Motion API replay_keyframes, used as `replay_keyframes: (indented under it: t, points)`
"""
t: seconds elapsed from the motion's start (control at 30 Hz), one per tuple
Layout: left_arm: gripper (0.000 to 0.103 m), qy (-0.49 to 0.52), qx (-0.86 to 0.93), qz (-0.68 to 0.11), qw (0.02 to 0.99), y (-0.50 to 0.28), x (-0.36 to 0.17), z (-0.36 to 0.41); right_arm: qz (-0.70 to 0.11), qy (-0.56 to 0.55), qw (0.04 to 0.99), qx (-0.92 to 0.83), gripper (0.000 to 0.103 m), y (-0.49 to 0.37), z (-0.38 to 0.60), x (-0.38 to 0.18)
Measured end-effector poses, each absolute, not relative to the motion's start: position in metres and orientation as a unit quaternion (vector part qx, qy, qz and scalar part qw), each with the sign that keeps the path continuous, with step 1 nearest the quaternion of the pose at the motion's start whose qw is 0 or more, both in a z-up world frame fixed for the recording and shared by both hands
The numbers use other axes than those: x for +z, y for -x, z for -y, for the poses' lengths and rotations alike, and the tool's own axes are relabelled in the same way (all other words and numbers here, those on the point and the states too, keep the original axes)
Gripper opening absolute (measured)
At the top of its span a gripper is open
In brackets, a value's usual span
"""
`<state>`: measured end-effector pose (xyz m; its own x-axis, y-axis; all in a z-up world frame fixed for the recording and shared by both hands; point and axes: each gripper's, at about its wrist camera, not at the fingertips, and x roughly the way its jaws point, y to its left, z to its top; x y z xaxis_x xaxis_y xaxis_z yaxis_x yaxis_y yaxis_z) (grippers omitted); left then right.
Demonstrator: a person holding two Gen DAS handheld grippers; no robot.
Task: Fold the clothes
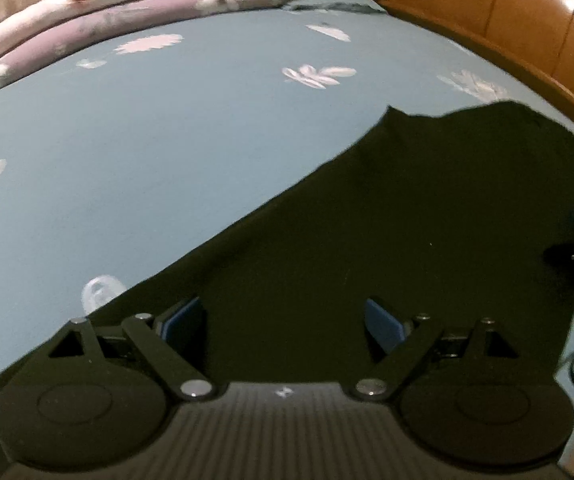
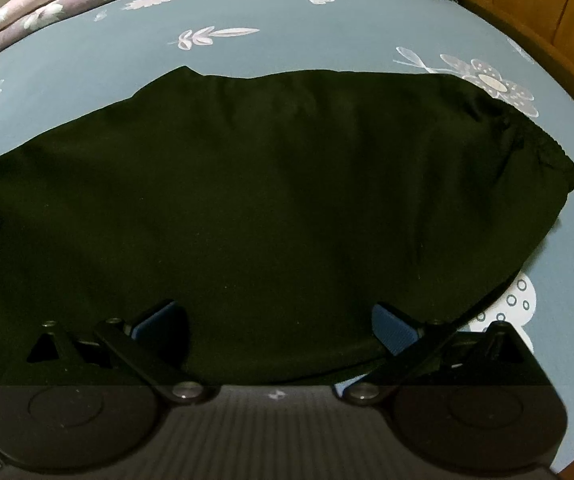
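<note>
While spread flat on the blue bedsheet [image 2: 87, 64], black garment [image 2: 271, 184] beneath 2 wide-open hand-held grippers: left hand-held gripper [image 1: 285, 320], right hand-held gripper [image 2: 277, 320].

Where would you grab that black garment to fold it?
Probably by its near hem: the black garment lies flat on the blue bedsheet, that edge closest. Both the left gripper and right gripper have open jaws there; come in low from the near side, pinching the corners.

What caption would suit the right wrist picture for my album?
Open right gripper poised over a black garment spread on a blue flowered bedsheet.
</note>
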<state>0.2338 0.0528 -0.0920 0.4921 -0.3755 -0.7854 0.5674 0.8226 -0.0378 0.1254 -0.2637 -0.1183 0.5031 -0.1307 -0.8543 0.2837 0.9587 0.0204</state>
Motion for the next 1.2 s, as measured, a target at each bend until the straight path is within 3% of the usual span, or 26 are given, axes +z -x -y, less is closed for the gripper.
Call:
replay_keyframes:
  t: [0.27, 0.57, 0.77, 1.2]
  points:
    - [0.088, -0.059, -0.178, -0.464, 0.866, -0.216, -0.101, -0.131, -0.499, -0.074, 0.856, -0.114, 0.103, -0.133, 0.265, -0.115]
    - [0.089, -0.011, -0.117, -0.457, 0.882, -0.223, -0.105, -0.142, -0.545, -0.072, 0.829, -0.106, 0.103, -0.153, 0.267, -0.11]
    - [0.089, 0.027, -0.06, -0.43, 0.9, -0.21, -0.089, -0.17, -0.516, -0.159, 0.838, -0.078, 0.103, -0.17, 0.279, -0.081]
    - [0.089, 0.083, 0.108, -0.389, 0.911, -0.216, -0.103, -0.276, -0.501, -0.023, 0.864, -0.036, 0.103, -0.213, 0.207, -0.065]
